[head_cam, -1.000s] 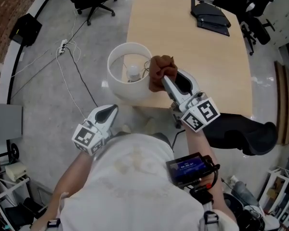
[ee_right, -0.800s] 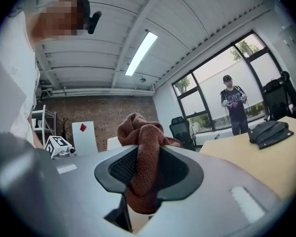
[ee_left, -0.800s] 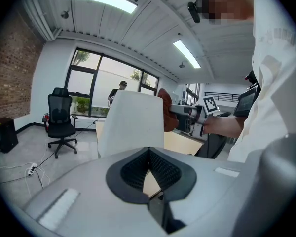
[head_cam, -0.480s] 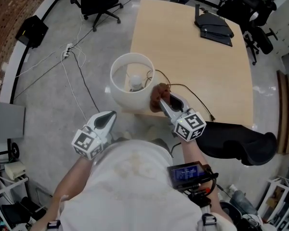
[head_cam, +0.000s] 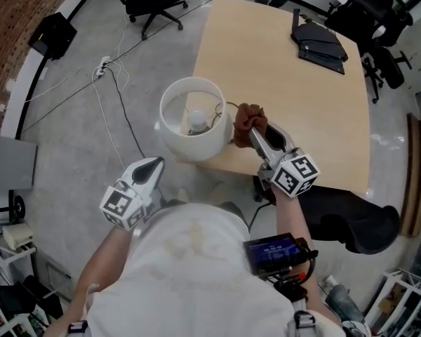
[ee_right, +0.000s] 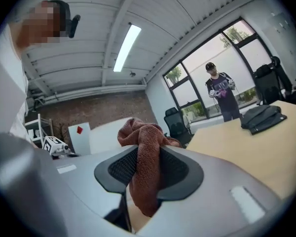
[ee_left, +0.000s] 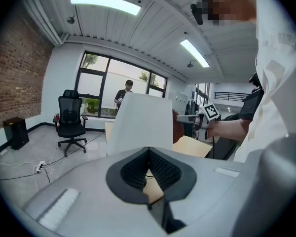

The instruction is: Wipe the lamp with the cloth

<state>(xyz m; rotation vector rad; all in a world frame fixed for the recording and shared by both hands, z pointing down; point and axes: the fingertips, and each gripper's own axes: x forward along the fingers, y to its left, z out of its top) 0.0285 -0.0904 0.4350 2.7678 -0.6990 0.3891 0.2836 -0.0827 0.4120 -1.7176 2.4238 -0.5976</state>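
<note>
**Right hand-held gripper** (head_cam: 256,135): jaws clamped on the cloth (head_cam: 248,116). A bunch of it stands above the tips and a tail hangs below the pads.

**Left hand-held gripper** (head_cam: 153,168): jaws together, nothing in them, touching nothing.

**Lamp** (head_cam: 191,144): white shade with an open top.
- It sits just left of the right tips.
- It is ahead of the left hand-held gripper and apart from it.
- It stands at the near corner of the worktop (head_cam: 302,83), and the shade appears to reach past the edge.
- The cloth is just beside the shade wall; contact cannot be told.

**Cord** (head_cam: 226,104): thin, and lies between the shade and the cloth.

**Risks, judged:**
- Tipping or sliding off the corner. A sideways wipe pushes the lamp leftward toward the edge, and nothing steadies it on the far side.
- Cloth slipping. Only a fold is pinched, so drag against the shade may pull it through the pads.
- Bare contact. If the bunch shifts, hard jaw tips may meet the shade and dent or mark it.
- Snagging. The tail or the tips may catch the cord and tug the lamp.
</note>
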